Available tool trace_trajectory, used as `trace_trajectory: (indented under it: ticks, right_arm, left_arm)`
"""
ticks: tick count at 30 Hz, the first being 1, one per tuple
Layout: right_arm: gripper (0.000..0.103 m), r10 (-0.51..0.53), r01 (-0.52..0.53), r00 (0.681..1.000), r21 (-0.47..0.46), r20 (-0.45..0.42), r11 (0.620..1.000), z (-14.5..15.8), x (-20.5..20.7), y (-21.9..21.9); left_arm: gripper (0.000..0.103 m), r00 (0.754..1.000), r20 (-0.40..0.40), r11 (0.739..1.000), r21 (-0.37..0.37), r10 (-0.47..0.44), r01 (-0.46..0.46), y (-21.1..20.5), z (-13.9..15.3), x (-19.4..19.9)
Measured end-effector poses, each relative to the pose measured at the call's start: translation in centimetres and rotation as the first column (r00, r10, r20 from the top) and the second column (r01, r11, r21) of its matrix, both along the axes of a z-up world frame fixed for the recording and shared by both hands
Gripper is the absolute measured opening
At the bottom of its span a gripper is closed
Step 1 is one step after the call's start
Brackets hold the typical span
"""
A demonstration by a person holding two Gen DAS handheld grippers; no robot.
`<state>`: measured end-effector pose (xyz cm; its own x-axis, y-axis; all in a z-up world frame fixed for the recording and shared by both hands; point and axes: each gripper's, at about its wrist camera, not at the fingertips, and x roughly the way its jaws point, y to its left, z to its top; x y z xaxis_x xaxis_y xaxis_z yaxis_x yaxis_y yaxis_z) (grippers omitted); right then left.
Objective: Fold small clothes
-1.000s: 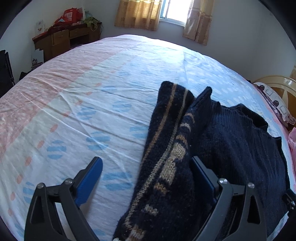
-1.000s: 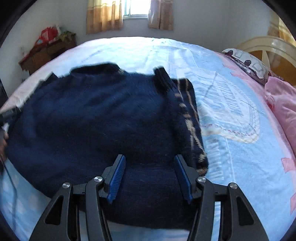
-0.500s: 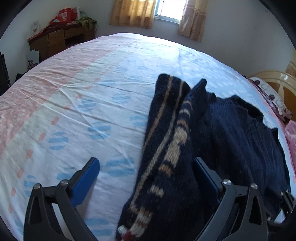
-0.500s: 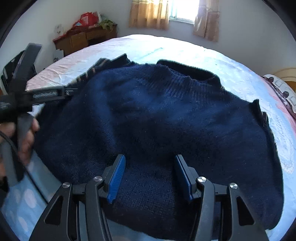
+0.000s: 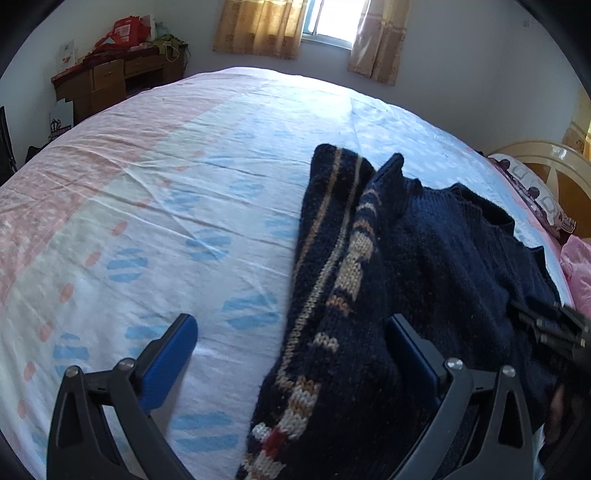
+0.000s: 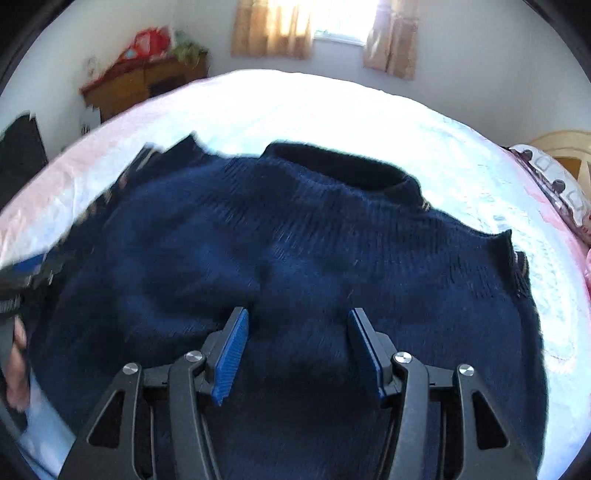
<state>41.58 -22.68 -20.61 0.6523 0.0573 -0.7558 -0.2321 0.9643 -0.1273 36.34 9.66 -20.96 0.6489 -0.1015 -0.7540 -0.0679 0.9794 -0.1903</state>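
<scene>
A dark navy knitted sweater point(image 6: 303, 258) lies spread flat on the bed point(image 5: 155, 206), its collar toward twelve o'clock in the right wrist view and its body filling most of that picture. In the left wrist view the same garment sits at the three o'clock side of the bed, and a sleeve point(image 5: 332, 266) with tan stripes and a tan, white and red pattern is folded along its left edge, running from the middle of the view down to six o'clock.

The left gripper point(image 5: 291, 350) has its fingers spread wide apart: the left finger point(image 5: 166, 362) rests over the bare sheet, while the right finger point(image 5: 413, 354) lies on the knit, with the striped sleeve between them but not pinched. The right gripper point(image 6: 299, 347) has its fingers about half apart, hovering over the lower middle of the sweater's body; whether the tips touch the wool cannot be told, and nothing is clamped.

A wooden dresser point(image 5: 110, 85) stands at ten o'clock beyond the bed, curtains point(image 5: 258, 26) hang at twelve o'clock, and a pillow point(image 5: 535, 192) lies at three o'clock.
</scene>
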Motion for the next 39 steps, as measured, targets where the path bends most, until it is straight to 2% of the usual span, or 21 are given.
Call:
trace_trajectory:
  ticks: [4, 7, 11, 15, 16, 17, 19, 21, 23, 25, 27, 28, 29, 30, 32, 33, 34, 36, 37, 38, 39]
  right_arm:
    - [0.056, -0.048, 0.045, 0.997, 0.050, 0.060, 0.998, 2.1, -0.3, -2.9]
    - [0.056, -0.138, 0.140, 0.982, -0.008, 0.128, 0.990, 3.6, 0.6, -6.7]
    - [0.051, -0.297, 0.307, 0.946, -0.067, 0.131, 0.949, 3.7, 4.4, -13.0]
    - [0.030, -0.306, 0.306, 0.952, -0.076, 0.017, 0.949, 1.6, 7.6, -16.0]
    - [0.006, -0.296, 0.296, 0.955, -0.055, 0.014, 0.953, 1.6, 7.6, -16.4]
    - [0.000, -0.307, 0.309, 0.951, -0.054, 0.036, 0.950, 1.9, 7.4, -16.6]
    - [0.000, -0.371, 0.376, 0.925, -0.055, 0.085, 0.925, 2.7, 7.6, -17.7]
    - [0.000, -0.433, 0.434, 0.901, -0.021, 0.031, 0.901, 2.1, 8.6, -20.0]
    - [0.000, -0.428, 0.428, 0.904, -0.002, -0.028, 0.904, 1.1, 9.2, -21.4]
    - [0.000, -0.423, 0.424, 0.906, 0.015, -0.023, 0.906, 1.1, 8.5, -21.6]
    - [0.006, -0.391, 0.385, 0.920, 0.117, 0.032, 0.916, 2.7, 6.9, -21.3]
    - [0.039, -0.377, 0.368, 0.926, 0.141, 0.039, 0.919, 3.2, 6.4, -21.2]
    - [0.077, -0.357, 0.347, 0.933, 0.161, 0.037, 0.924, 3.8, 6.0, -20.9]
    - [0.080, -0.339, 0.325, 0.939, 0.182, 0.050, 0.928, 4.1, 5.9, -20.4]
    - [0.079, -0.296, 0.285, 0.952, 0.126, 0.078, 0.950, 4.3, 6.3, -18.8]
    - [0.078, -0.287, 0.280, 0.954, 0.083, 0.086, 0.956, 4.1, 6.7, -18.1]
    - [0.072, -0.280, 0.276, 0.957, 0.055, 0.076, 0.960, 3.6, 7.2, -17.5]
    - [0.051, -0.287, 0.287, 0.958, 0.006, 0.014, 0.958, 2.2, 8.3, -17.2]
    - [0.032, -0.297, 0.297, 0.955, -0.018, -0.017, 0.955, 1.3, 8.7, -17.2]
    - [0.019, -0.287, 0.287, 0.957, -0.004, -0.030, 0.958, 1.0, 8.9, -17.2]
    - [0.013, -0.279, 0.279, 0.960, 0.000, -0.016, 0.960, 1.1, 9.0, -17.0]
  left_arm:
    - [0.103, 1.000, 0.005, 1.000, 0.019, 0.012, -0.012, -0.2, 0.1, -0.3]
    - [0.103, 1.000, 0.009, 1.000, -0.005, 0.012, -0.012, 0.1, 0.0, -0.4]
    - [0.103, 1.000, 0.010, 1.000, -0.002, 0.014, -0.014, 0.1, 0.0, -0.4]
    - [0.103, 1.000, 0.010, 1.000, 0.001, 0.014, -0.014, 0.1, 0.0, -0.4]
    - [0.103, 1.000, 0.010, 1.000, 0.000, 0.014, -0.014, 0.1, 0.0, -0.4]
    - [0.103, 1.000, 0.009, 1.000, 0.000, 0.014, -0.014, 0.1, 0.0, -0.4]
    - [0.103, 1.000, 0.009, 1.000, 0.004, 0.015, -0.015, 0.1, 0.0, -0.4]
    - [0.103, 1.000, 0.007, 1.000, 0.013, 0.017, -0.017, 0.0, 0.0, -0.3]
    - [0.103, 1.000, 0.005, 1.000, 0.017, 0.017, -0.017, -0.1, 0.0, -0.3]
    - [0.103, 1.000, 0.005, 1.000, 0.016, 0.017, -0.017, -0.1, 0.0, -0.2]
    - [0.103, 1.000, 0.005, 1.000, 0.016, 0.017, -0.017, -0.1, -0.1, -0.2]
    - [0.103, 1.000, 0.005, 1.000, 0.016, 0.017, -0.018, -0.1, 0.0, -0.2]
    - [0.103, 1.000, 0.005, 1.000, 0.016, 0.017, -0.017, -0.1, 0.0, -0.3]
    - [0.103, 1.000, 0.005, 1.000, 0.016, 0.017, -0.017, -0.1, -0.1, -0.3]
    - [0.103, 1.000, 0.005, 1.000, 0.016, 0.017, -0.017, -0.1, 0.0, -0.3]
    - [0.103, 1.000, 0.005, 1.000, 0.015, 0.017, -0.017, -0.1, 0.0, -0.3]
    - [0.103, 1.000, 0.005, 1.000, 0.015, 0.017, -0.017, -0.1, 0.0, -0.2]
    - [0.103, 1.000, 0.007, 1.000, 0.011, 0.016, -0.017, -0.1, 0.0, -0.3]
    - [0.103, 1.000, 0.008, 1.000, 0.008, 0.016, -0.016, -0.1, 0.0, -0.3]
    - [0.103, 1.000, 0.008, 1.000, 0.006, 0.016, -0.016, 0.0, 0.0, -0.3]
    - [0.103, 1.000, 0.009, 1.000, 0.007, 0.016, -0.016, -0.1, 0.0, -0.3]
